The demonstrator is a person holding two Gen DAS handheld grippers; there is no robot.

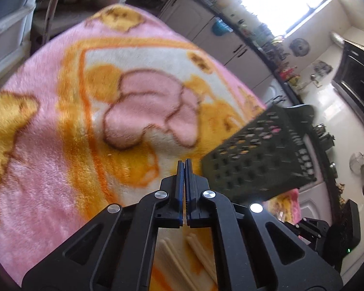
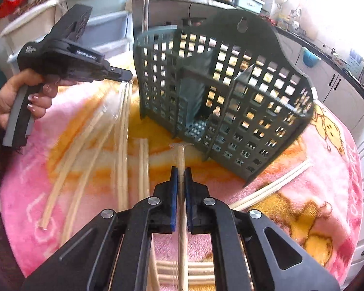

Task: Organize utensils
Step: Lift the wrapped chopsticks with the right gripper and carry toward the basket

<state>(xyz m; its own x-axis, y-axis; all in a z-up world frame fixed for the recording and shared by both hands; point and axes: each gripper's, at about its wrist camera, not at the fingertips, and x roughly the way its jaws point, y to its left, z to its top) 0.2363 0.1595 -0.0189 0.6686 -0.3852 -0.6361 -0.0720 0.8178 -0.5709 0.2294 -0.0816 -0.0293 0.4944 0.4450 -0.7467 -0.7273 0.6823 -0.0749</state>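
Pinching one chopstick (image 2: 181, 160), the right gripper (image 2: 181, 169) fingers aim it lengthwise at the basket (image 2: 230, 92).

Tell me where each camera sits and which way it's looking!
Left wrist: rides on the left hand-held gripper, jaws shut, looking down over the pink blanket toward the kitchen cabinets.
Right wrist: rides on the right hand-held gripper, shut on wrapped chopsticks, facing the utensil basket; a hand holding the left hand-held gripper shows.
Both see: the blanket, basket and loose chopsticks.
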